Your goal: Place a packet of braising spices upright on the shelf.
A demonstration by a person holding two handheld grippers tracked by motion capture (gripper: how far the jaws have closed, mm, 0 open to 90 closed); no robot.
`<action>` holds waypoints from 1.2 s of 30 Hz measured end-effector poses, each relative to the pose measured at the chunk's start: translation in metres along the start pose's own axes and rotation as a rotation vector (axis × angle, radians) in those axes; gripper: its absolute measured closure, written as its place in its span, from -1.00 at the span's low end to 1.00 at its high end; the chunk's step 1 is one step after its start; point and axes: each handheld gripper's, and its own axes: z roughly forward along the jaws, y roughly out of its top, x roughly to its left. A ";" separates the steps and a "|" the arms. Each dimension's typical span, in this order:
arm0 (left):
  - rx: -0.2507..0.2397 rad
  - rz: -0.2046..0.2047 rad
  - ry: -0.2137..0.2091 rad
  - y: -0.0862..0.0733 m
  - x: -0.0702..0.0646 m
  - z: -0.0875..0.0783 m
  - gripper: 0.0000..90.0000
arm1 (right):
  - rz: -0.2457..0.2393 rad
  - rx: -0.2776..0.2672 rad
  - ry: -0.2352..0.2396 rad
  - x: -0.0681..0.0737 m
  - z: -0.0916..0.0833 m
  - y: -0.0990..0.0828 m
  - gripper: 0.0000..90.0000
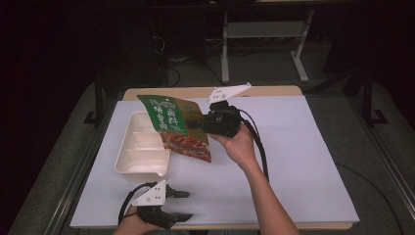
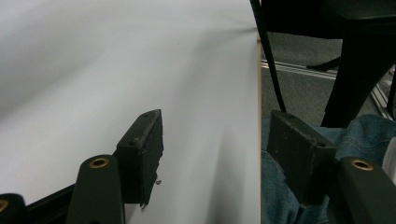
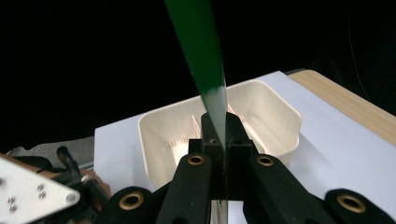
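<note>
A green food packet (image 1: 171, 122) with a red picture on its lower part hangs in the air, tilted, over the right side of a cream divided tray (image 1: 142, 169). My right gripper (image 1: 198, 123) is shut on the packet's right edge, held up by a hand. In the right gripper view the packet (image 3: 201, 56) shows edge-on, rising from between the pressed jaws of the right gripper (image 3: 219, 135), with the tray (image 3: 280, 116) beyond and below. Near the table's front edge my left gripper (image 1: 189, 204) lies low and open. In its own view the left gripper (image 2: 217, 123) has nothing between its jaws.
A white sheet (image 1: 293, 161) covers the wooden table. The tray stands at the left middle. Black cables trail from both grippers. Dark floor and a metal frame (image 1: 225, 44) lie behind the table. The table's front edge (image 2: 259, 140) and denim-clad legs sit close to the left gripper.
</note>
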 end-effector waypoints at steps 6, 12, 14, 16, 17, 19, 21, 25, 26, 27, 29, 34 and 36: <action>-0.008 -0.004 -0.005 0.000 0.000 0.000 -0.20 | -0.005 -0.008 0.011 -0.004 0.015 0.011 1.00; -0.012 -0.004 -0.003 0.000 0.001 -0.002 -0.22 | -0.010 -0.002 0.017 -0.007 0.035 0.020 1.00; -0.016 -0.004 -0.001 0.000 0.001 -0.002 -0.22 | -0.013 -0.005 0.017 -0.008 0.040 0.022 1.00; -0.014 -0.004 -0.001 0.000 0.001 -0.002 -0.22 | -0.011 -0.010 0.023 -0.009 0.045 0.026 1.00; -0.012 0.000 0.000 -0.001 0.002 -0.002 -0.21 | -0.010 -0.014 0.023 -0.009 0.047 0.027 1.00; -0.012 0.002 -0.001 -0.001 0.001 -0.002 -0.22 | -0.009 -0.020 0.031 -0.011 0.051 0.030 1.00; -0.012 0.007 0.000 -0.001 0.001 -0.002 -0.21 | -0.005 -0.020 0.033 -0.012 0.055 0.032 1.00; -0.014 -0.001 -0.004 -0.002 0.001 -0.001 -0.22 | -0.015 -0.008 0.031 -0.012 0.065 0.036 1.00; -0.014 0.000 -0.005 -0.002 0.001 -0.001 -0.22 | -0.023 -0.004 0.029 -0.012 0.068 0.037 1.00; -0.017 0.001 -0.007 -0.002 0.001 -0.001 -0.22 | -0.021 -0.003 0.031 -0.012 0.070 0.038 1.00; -0.023 0.004 -0.005 -0.002 0.001 -0.001 -0.21 | -0.021 0.000 0.032 -0.013 0.076 0.040 1.00; -0.020 0.008 -0.003 -0.002 0.002 -0.002 -0.22 | -0.020 -0.001 0.037 -0.016 0.090 0.041 1.00; -0.016 0.014 0.002 -0.002 0.003 -0.003 -0.22 | -0.012 -0.003 0.040 -0.016 0.093 0.041 1.00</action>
